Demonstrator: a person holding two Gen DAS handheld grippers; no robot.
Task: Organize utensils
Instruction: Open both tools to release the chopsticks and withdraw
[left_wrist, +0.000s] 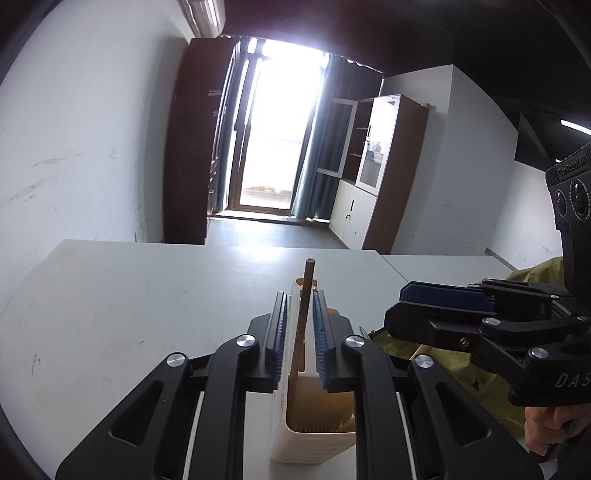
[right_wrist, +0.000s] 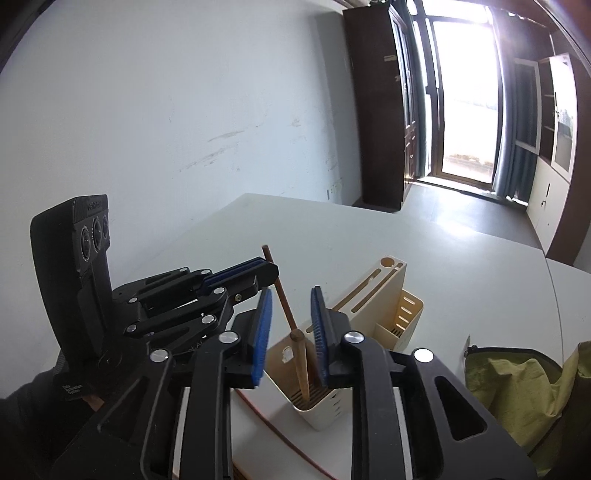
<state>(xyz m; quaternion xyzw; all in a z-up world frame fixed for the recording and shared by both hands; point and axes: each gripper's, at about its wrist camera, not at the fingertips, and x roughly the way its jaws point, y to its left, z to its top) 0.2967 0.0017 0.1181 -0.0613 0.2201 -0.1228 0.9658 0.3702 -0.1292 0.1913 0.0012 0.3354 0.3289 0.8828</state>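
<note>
Left gripper (left_wrist: 300, 321): jaws apart; a thin brown stick (left_wrist: 301, 325) stands between the blue pads (left_wrist: 277, 332) with a visible gap on each side — not clamped, as far as the left wrist view shows.

Right gripper (right_wrist: 290, 332): jaws apart too, standing over the holder; a thicker wooden handle (right_wrist: 301, 363) rises between the pads, and no pad presses on it.

Holder (right_wrist: 317, 410): a cream utensil holder on the white table (right_wrist: 461, 295), with a front bin, a slotted block behind it and a small side compartment.

Utensils: the stick and the wooden handle both stand tilted in the front bin, their lower ends down inside it.

Bag (right_wrist: 517, 384): an olive-green bag lies on the table just to the right of the holder; what it contains cannot be told.

Done so far: two utensils appear to be placed in the holder, and both tools look to have let go.

Left to do: probably lifting both grippers clear without knocking the leaning stick — and fetching any further utensils, though none show loose on the table.

Risk: the stick leans close to the left pads, so a sideways exit could tip it.
</note>
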